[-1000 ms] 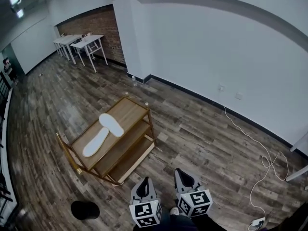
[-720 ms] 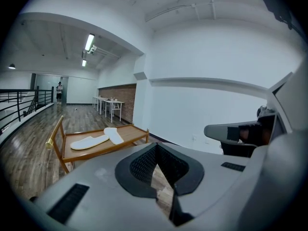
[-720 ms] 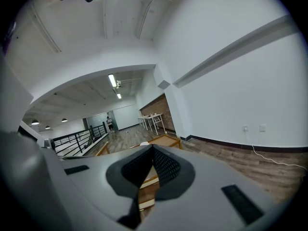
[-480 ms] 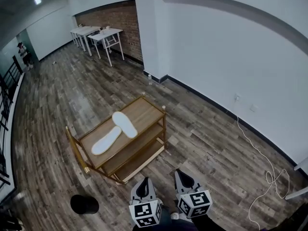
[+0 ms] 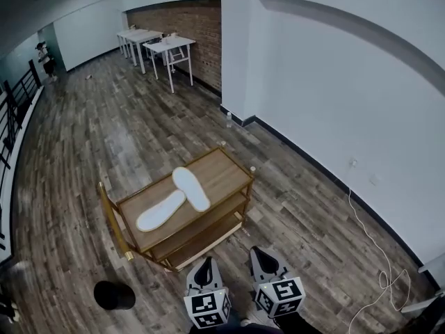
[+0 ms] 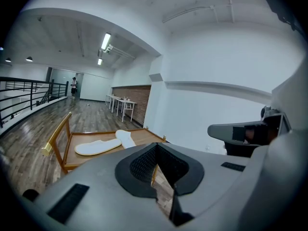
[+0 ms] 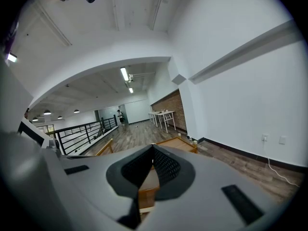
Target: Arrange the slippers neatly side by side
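A wooden shelf rack [image 5: 226, 169] stands on the plank floor [image 5: 104, 124], and both white slippers lie on its top board. The first slipper [image 5: 161, 210] lies toward the rack's railed end. The second slipper [image 5: 190, 188] lies toward the middle of the top board, angled across the first, so that their ends meet and the pair makes a bent V rather than a side-by-side pair. The left tool [image 5: 206, 268] and the right tool [image 5: 263, 259] hover off the rack's near side, well apart from it. Each one's own view shows its jaws pressed together at the tips with nothing between them. A round black object [image 5: 114, 294] sits on the floor off the rack's near railed corner, and white desks [image 5: 170, 45] stand far beyond the rack by a brick wall [image 5: 195, 19]
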Motion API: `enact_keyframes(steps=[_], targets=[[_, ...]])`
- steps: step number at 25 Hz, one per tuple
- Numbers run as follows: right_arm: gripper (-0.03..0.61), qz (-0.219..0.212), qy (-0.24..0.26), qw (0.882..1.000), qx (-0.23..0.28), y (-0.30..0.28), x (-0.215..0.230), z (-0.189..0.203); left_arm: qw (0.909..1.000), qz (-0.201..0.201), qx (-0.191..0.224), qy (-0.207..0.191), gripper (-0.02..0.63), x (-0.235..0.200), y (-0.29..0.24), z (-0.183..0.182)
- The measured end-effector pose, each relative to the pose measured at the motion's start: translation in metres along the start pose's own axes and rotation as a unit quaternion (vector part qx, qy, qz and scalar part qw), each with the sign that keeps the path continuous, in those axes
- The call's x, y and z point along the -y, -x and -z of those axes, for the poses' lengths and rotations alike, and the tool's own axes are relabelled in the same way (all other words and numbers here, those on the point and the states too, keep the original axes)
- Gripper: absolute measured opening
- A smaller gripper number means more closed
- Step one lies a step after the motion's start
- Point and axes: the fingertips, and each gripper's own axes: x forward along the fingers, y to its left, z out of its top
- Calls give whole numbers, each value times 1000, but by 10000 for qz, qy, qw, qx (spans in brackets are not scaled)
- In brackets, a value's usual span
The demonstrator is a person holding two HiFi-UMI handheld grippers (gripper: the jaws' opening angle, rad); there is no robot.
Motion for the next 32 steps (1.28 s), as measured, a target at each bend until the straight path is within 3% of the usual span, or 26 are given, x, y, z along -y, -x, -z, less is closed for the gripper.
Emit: enact_keyframes(steps=[7, 16, 32], targets=[[-2, -148, 131, 9998, -62, -46, -9, -8, 9998, -136, 123, 98, 2, -31, -28, -15], [-2, -688, 276, 9970, -223, -94, -49, -11, 9954, -847, 208, 388, 2, -94, -18, -22], [-2, -1949, 735, 9768, -500, -164, -115, -23, 9711, -2152, 513, 892, 2, -168, -2, -36]])
